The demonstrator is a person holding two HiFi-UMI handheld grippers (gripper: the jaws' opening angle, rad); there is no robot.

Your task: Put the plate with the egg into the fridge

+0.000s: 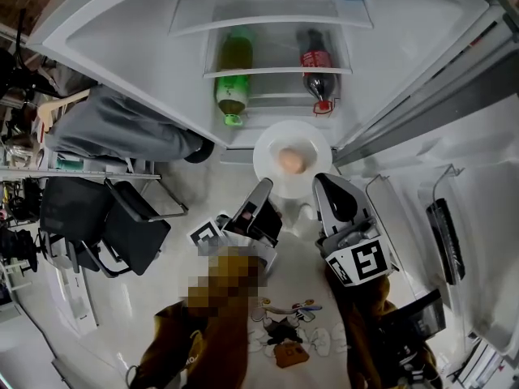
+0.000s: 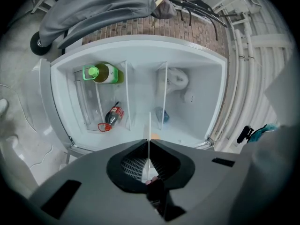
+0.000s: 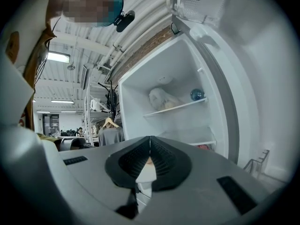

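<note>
A white plate [image 1: 274, 146] with a brown egg [image 1: 292, 161] on it hangs in front of the open fridge [image 1: 122, 55], just below its lowest shelf. My left gripper [image 1: 266, 186] is shut on the plate's near left rim. My right gripper [image 1: 320, 181] is shut on the near right rim. In the left gripper view the plate [image 2: 150, 132] shows edge-on as a thin white line pinched between the jaws. In the right gripper view the plate [image 3: 146, 170] sits between the closed jaws, with a little of the egg [image 3: 149, 161] above it.
A green bottle [image 1: 233, 83] and a cola bottle [image 1: 316, 67] lie in the lower compartment. A blue ball [image 3: 197, 94] and a white bag [image 3: 161, 99] rest on the upper shelf. The fridge door [image 1: 454, 217] stands open at the right. A black chair [image 1: 122, 225] stands at the left.
</note>
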